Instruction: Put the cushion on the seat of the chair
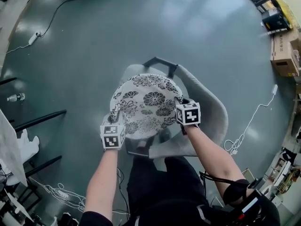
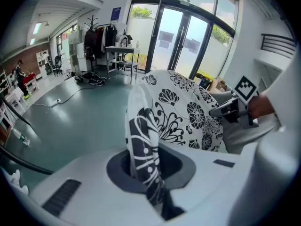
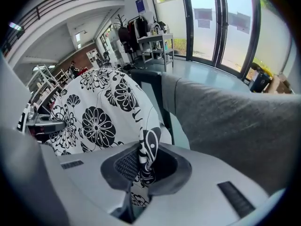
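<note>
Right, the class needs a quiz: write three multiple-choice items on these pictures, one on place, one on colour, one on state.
1. Where is the cushion? A on a shelf; B over the grey chair; C in a sink.
2. Its pattern? A black flowers on white; B red stripes; C plain blue.
3. The left gripper is: A open, empty; B out of view; C shut on the cushion's edge.
Answers: 1 B, head view shows it above the chair; 2 A, visible in every view; 3 C, fabric is pinched between its jaws.
</note>
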The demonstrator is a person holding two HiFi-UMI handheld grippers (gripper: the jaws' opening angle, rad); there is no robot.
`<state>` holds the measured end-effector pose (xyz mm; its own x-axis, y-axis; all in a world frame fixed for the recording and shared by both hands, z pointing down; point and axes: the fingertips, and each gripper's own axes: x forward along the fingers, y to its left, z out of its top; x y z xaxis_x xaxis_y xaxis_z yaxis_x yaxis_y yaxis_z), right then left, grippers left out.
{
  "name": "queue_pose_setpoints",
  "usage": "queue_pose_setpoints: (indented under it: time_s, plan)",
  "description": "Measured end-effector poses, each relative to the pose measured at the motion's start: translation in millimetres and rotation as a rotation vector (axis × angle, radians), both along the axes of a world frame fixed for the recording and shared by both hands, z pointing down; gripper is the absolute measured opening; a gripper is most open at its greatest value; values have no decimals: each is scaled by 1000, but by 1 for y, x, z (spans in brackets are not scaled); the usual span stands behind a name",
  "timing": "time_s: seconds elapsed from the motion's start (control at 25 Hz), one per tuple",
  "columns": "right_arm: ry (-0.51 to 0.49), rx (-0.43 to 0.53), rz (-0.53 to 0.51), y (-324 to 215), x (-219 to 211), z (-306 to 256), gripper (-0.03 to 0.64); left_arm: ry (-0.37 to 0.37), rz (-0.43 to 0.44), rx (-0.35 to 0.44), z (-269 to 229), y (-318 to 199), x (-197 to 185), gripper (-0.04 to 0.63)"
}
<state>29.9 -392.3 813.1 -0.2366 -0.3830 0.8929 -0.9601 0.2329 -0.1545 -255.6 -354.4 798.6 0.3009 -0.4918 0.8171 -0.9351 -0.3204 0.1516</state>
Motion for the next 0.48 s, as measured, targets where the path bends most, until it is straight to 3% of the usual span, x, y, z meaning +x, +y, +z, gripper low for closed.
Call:
queue_pose_setpoints:
  time_s: [0.48]
  plan:
    - [43,-66,27,-21,-9,78,44,-99,34,-49,78,-25,-16,65]
